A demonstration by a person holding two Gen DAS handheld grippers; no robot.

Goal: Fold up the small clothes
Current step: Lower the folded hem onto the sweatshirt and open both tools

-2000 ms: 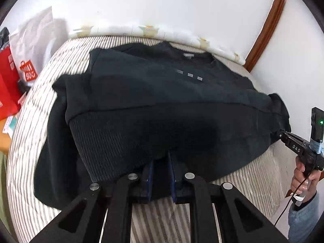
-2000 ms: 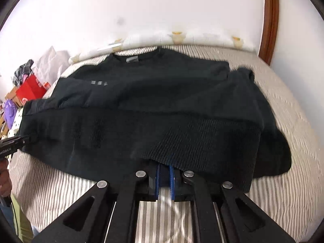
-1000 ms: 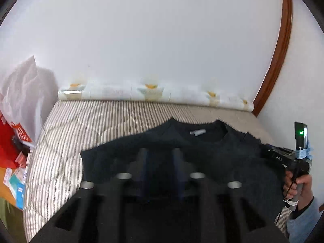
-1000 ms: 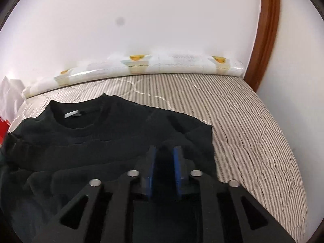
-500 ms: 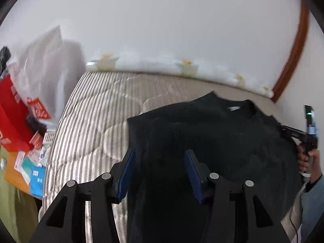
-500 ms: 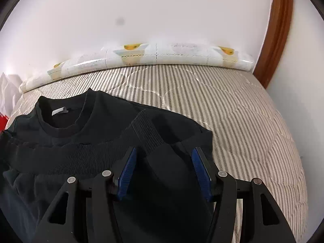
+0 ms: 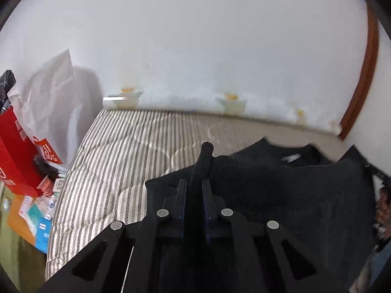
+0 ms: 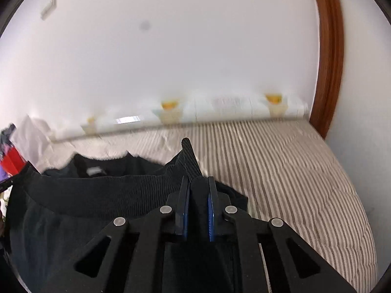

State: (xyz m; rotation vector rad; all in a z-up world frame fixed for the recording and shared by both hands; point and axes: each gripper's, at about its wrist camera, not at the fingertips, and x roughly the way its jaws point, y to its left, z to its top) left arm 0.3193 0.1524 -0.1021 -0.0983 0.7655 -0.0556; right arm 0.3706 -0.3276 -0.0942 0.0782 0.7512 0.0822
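A black sweater lies folded on the striped bed, its ribbed hem brought up close to the collar and neck label. My left gripper is shut on the sweater's left edge, and a ribbed tuft sticks up past the pads. In the right wrist view the same sweater fills the lower left. My right gripper is closing, its blue pads pinching the sweater's right edge, with a ribbed corner poking up between them.
A red bag and a white bag stand left of the bed, with boxes on the floor below. A patterned bolster lines the wall. A wooden frame rises at the right. Bare striped mattress lies beyond the sweater.
Two seconds ago both grippers held the hem low. They carried it to the collar, spread wide half a second ago, and now both are closed on ribbed cloth at the sweater's sides.
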